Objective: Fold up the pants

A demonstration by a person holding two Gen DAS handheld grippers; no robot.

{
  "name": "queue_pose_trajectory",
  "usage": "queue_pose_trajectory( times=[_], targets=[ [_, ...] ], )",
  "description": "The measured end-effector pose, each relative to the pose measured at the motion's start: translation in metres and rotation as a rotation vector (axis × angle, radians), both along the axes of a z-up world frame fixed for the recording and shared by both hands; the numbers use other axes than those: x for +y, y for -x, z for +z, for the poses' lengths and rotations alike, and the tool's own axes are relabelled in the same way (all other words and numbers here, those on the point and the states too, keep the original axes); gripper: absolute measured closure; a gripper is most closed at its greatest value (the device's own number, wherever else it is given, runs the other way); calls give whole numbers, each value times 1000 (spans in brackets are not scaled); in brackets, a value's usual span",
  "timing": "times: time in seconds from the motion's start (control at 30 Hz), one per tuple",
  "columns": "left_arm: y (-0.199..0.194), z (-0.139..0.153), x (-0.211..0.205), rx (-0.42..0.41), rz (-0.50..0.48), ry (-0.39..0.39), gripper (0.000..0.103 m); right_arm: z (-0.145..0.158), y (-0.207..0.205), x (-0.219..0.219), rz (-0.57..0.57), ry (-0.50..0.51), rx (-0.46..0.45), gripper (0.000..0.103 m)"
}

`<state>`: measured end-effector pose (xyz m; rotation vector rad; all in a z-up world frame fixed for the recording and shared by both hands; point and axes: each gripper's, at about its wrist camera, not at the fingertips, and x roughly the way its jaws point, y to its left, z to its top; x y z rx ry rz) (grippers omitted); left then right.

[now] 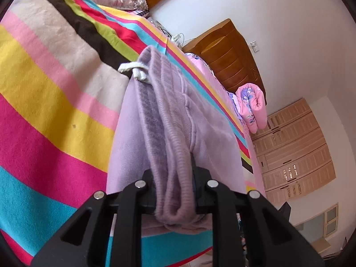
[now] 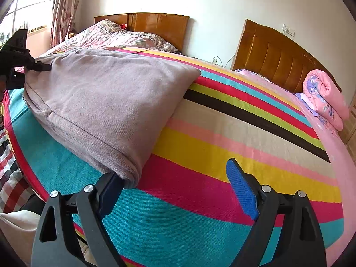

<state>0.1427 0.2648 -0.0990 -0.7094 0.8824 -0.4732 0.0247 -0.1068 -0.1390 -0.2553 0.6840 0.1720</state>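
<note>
Lilac sweatpants (image 2: 106, 98) lie folded on the striped bedspread (image 2: 222, 146). In the left wrist view my left gripper (image 1: 174, 178) is shut on the ribbed waistband (image 1: 171, 146) of the pants; a white drawstring (image 1: 135, 70) hangs near the far end. The left gripper also shows at the far left of the right wrist view (image 2: 40, 65), pinching the pants' far corner. My right gripper (image 2: 175, 173) is open, its blue pads (image 2: 241, 191) spread wide. Its left finger touches the near cuff corner (image 2: 131, 175) of the pants.
The striped bedspread (image 1: 55, 93) covers a large bed. A rolled pink floral quilt (image 2: 324, 98) lies at its right by a wooden headboard (image 2: 278, 60). A second headboard (image 2: 155, 26) and crumpled bedding (image 2: 124, 36) lie behind. A window with curtain (image 2: 29, 6) is far left.
</note>
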Motion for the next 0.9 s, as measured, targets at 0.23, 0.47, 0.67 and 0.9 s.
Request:
queue_pose_trajectory(
  times=[0.23, 0.47, 0.67, 0.9],
  targets=[
    [5, -25, 3, 16, 14, -46, 83, -3, -3, -6, -6, -59, 21, 17],
    [30, 21, 1, -83, 210, -366, 49, 19, 11, -26, 129, -189, 119, 20],
    [54, 69, -78, -310, 127, -639, 34, 65, 13, -12, 205, -305, -2, 24],
    [31, 1, -114, -238, 48, -763, 38, 21, -13, 56, 313, -102, 64, 25]
  ],
)
